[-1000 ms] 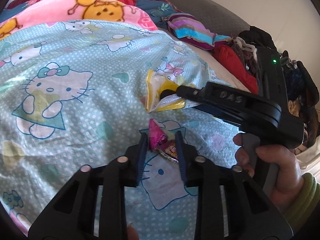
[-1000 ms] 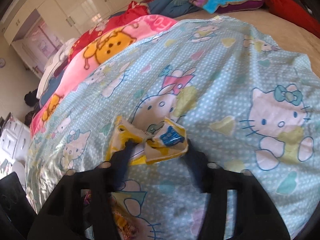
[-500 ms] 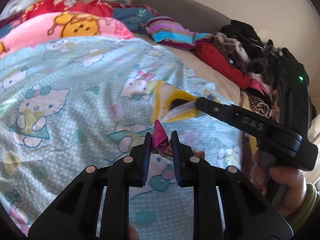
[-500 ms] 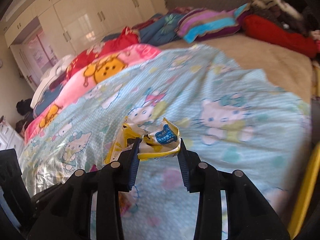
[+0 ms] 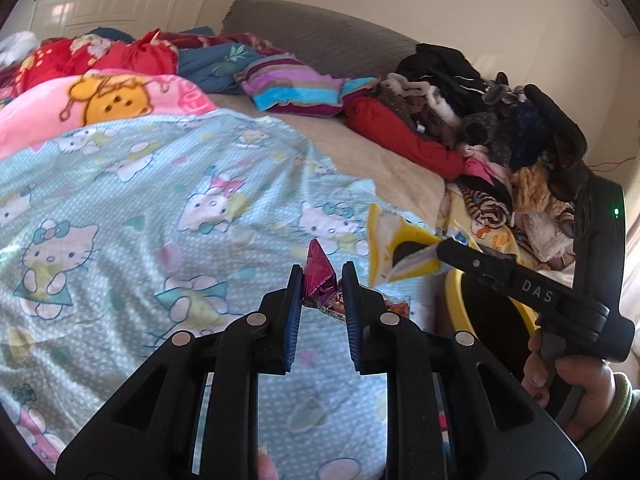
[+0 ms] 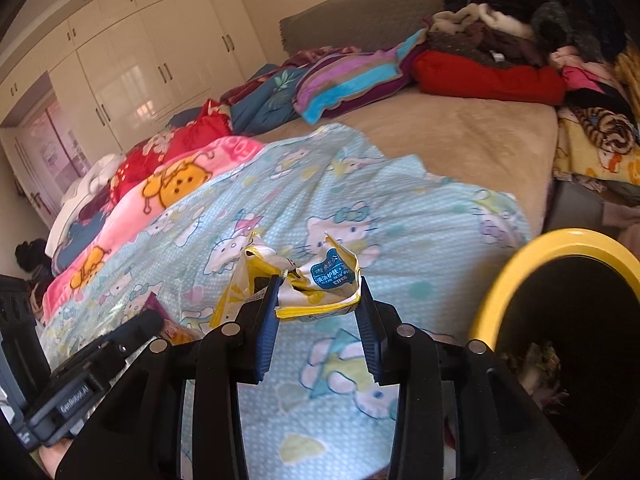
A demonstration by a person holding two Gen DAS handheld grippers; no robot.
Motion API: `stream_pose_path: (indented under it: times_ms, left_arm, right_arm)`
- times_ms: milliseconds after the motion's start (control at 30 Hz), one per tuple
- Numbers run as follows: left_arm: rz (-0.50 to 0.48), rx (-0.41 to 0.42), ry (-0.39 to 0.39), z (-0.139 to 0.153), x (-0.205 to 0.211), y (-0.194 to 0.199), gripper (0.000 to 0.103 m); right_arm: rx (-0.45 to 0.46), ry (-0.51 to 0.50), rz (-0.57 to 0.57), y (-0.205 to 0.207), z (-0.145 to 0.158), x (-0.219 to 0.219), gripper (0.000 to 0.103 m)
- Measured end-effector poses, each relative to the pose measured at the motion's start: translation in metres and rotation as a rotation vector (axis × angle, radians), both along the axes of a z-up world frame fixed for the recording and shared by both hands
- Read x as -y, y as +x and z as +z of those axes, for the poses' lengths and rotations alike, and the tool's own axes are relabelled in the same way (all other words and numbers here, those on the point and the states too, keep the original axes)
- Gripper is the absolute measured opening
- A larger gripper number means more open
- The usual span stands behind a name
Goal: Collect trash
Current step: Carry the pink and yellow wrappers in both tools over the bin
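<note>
Left tongs (image 5: 319, 280) clamped on magenta wrapper (image 5: 319, 280), long axis upright, tip pointing up, right tongs (image 6: 317, 300) gripping crumpled yellow packet (image 6: 304, 284) lying crosswise, beside yellow-rimmed bin (image 6: 516, 264), above bed (image 6: 460, 136)

The yellow-rimmed bin (image 6: 532, 256) runs off the frame's right edge, its dark contents (image 6: 538, 364) indistinct.

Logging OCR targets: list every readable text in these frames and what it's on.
"DAS": on the right gripper, seen from the left wrist.
"GenRobot.AI": on the left gripper body, seen from the right wrist.
Blue label on the yellow wrapper: Chinese print, too small to read.
Pink wrapper: print blurred.
</note>
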State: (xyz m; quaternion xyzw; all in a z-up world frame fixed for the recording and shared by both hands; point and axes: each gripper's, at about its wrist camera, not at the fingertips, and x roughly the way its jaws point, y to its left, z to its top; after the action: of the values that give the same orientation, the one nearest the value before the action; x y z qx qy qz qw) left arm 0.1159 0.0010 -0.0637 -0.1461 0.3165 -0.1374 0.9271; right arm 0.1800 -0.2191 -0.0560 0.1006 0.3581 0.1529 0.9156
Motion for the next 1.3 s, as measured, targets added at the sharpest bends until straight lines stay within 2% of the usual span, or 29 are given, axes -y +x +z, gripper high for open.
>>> stream_pose_path:
  times_ms: [633, 1300]
  left_arm:
    - [-0.088, 0.062, 0.014, 0.028, 0.044, -0.016, 0.014]
    - [-0.198, 0.101, 0.043, 0.042, 0.099, -0.023, 0.014]
  right_arm:
    - [0.037, 0.005, -0.143, -0.042, 0.026, 0.066, 0.034]
    - [0.048, -0.015, -0.295, -0.067, 0.033, 0.134, 0.034]
